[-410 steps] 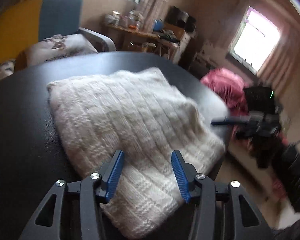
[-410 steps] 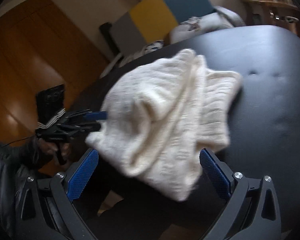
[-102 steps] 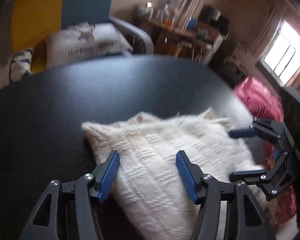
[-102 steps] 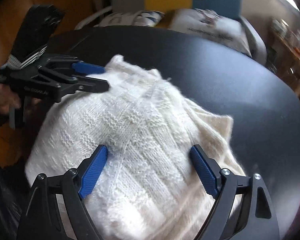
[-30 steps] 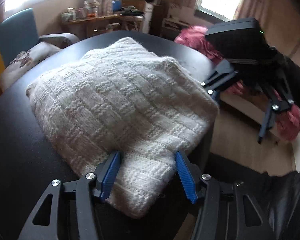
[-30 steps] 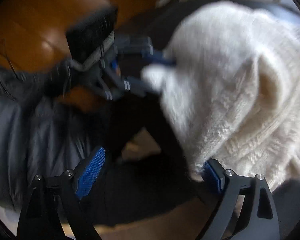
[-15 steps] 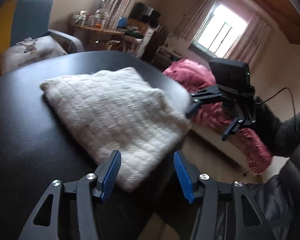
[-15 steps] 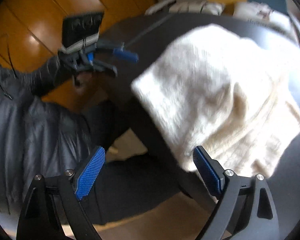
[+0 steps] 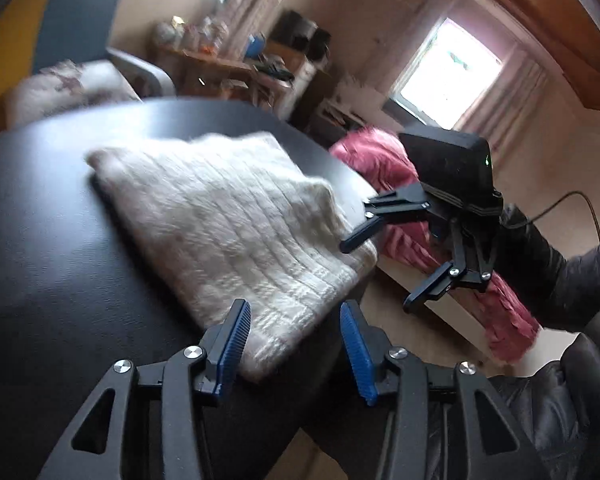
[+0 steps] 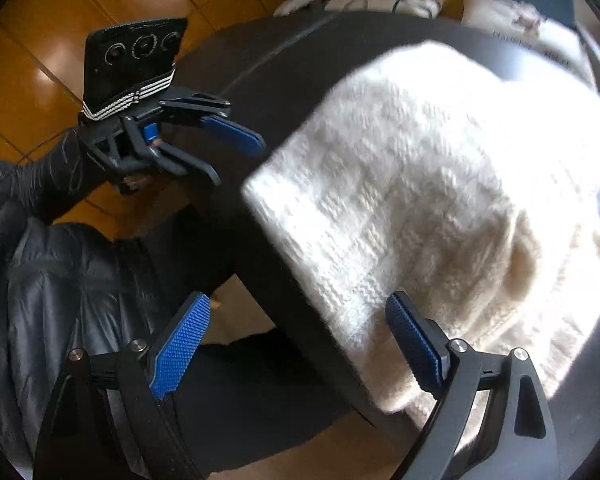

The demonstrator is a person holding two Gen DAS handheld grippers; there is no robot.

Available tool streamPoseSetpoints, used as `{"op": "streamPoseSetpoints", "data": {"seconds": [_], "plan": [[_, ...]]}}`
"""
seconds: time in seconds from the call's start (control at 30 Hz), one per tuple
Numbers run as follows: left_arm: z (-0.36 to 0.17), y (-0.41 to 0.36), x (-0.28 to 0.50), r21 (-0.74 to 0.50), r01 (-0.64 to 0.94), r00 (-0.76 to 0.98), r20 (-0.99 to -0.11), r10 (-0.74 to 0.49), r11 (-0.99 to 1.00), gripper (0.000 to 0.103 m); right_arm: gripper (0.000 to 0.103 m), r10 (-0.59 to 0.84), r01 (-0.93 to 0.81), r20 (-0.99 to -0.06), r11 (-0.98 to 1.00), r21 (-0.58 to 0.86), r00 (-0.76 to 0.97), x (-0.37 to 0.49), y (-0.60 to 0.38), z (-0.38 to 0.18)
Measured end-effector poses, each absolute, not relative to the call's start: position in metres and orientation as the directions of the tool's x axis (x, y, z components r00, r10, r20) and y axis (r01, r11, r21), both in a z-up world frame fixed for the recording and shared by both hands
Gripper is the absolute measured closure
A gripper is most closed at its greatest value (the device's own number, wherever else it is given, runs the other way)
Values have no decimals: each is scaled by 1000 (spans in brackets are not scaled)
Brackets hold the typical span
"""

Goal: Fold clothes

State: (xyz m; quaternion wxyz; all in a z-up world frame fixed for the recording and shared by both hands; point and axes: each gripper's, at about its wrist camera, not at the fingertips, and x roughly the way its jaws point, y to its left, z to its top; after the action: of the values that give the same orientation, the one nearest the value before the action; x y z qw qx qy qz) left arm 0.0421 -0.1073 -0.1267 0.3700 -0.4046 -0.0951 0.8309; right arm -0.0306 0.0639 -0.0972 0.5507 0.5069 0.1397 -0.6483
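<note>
- Sweater [image 9: 228, 216], cream knit, lies as a compact squarish packet near the bench [image 9: 52, 240] edge on the person's side; one corner reaches right to the rim, maybe a bit over.
- Looks folded: layers stacked, doubled edge bulging w/ rolled plies on the side near the right tool [image 10: 296, 344]. So it already lies as the task wants, or one more fold/tidy could be pending; can't tell which.
- Left tool [image 9: 292, 344]: jaws moderately apart, nothing between them, hovering just off the near corner of the knit. Blue ribbed pads [image 9: 234, 340] not touching fabric, as far as I can see.
- Right tool: jaws wide, empty, held off the bench rim beside the packet's thick edge; one pad just by the knit, contact unclear.
- Both tools sit at opposite corners of the near edge, prob. because that's where a packet gets pinched or squared up.
- Texture: chunky basket-weave w/ ribbed bands, fuzzy, soft, thick; should slump and spring open a bit rather than crease sharp.
- Bench: round, black, smooth, slight sheen; knit prob. slides easily on it.
- Person's dark puffy jacket [image 10: 60, 280] below both tools.
</note>
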Motion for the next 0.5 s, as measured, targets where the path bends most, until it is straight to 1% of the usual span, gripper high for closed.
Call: {"op": "streamPoseSetpoints", "data": {"seconds": [0.07,0.13,0.17,0.3,0.43,0.5], "plan": [[-130,-106,57,-444,-523,-416,-611,673,-727,55,11,-601,836,-793,-382,393,98,-32,67,-95],[-135,-96,63,-316,-506,-486,-665,568,-803,55,11,-607,807,-790,-425,410,82,-36,68,-101],[-138,-87,65,-255,-509,-512,-678,528,-822,55,11,-610,791,-789,-446,419,74,-38,69,-104],[-150,-54,73,-16,-496,-616,-698,365,-868,55,11,-617,759,-786,-486,433,53,-49,68,-109],[-160,-47,65,73,-457,-648,-710,275,-886,57,11,-625,741,-780,-509,438,32,-61,62,-109],[-165,-36,66,101,-488,-645,-711,280,-867,57,11,-629,732,-777,-520,440,21,-66,59,-109]]}}
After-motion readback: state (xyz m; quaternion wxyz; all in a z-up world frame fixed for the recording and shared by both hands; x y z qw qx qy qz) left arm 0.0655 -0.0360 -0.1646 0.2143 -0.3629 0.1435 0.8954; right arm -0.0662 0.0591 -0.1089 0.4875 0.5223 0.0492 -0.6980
